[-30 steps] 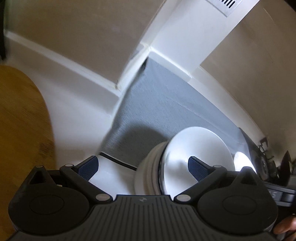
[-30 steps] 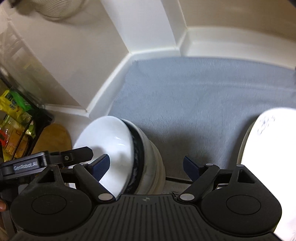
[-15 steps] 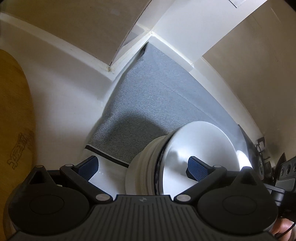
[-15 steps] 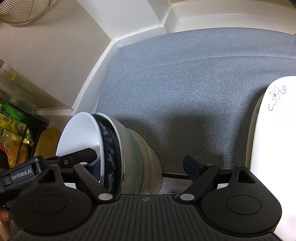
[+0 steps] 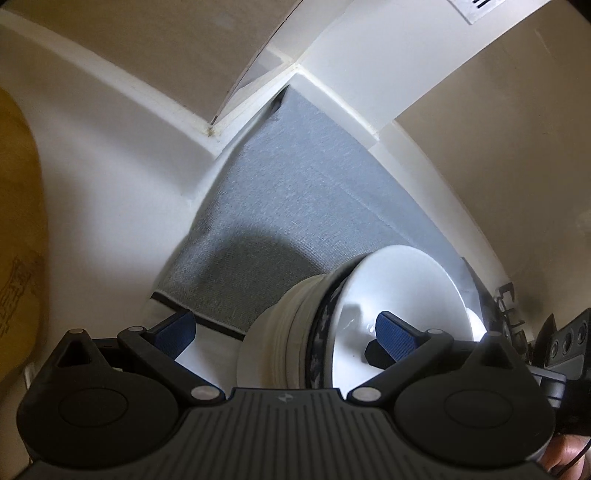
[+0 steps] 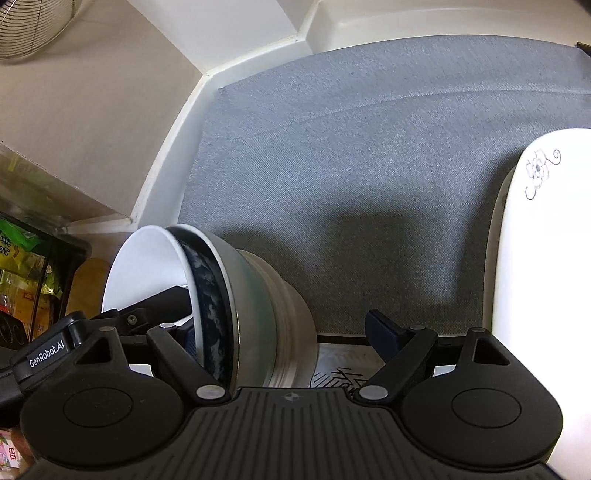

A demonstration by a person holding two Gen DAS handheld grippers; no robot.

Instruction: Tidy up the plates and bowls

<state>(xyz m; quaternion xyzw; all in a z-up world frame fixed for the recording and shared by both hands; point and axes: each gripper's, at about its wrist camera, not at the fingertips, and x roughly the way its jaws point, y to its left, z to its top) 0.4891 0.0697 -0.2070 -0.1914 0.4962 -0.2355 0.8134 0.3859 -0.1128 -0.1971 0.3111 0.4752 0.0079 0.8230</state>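
Observation:
A nested stack of bowls (image 5: 295, 332) lies tilted on its side at the near edge of a grey mat (image 5: 303, 206); the innermost bowl is white with a dark marbled rim. My left gripper (image 5: 284, 330) is open, its right finger inside the white bowl, its left finger outside the stack. In the right wrist view the same stack (image 6: 251, 295) is at lower left. My right gripper (image 6: 280, 332) is open; its left finger is hidden behind the bowl rim. A white plate with a flower print (image 6: 539, 258) stands at the right.
White walls and ledges (image 5: 258, 110) close the mat in at the back and left. A wooden board (image 5: 18, 221) is at far left. Snack packets on a dark rack (image 6: 26, 258) are left of the bowls. A wire basket (image 6: 33, 26) hangs at upper left.
Both grippers have moved in closer to the bowl stack, and the views have tilted down toward the mat. The stack now shows more of its side and dark rim. Jaws stay open.

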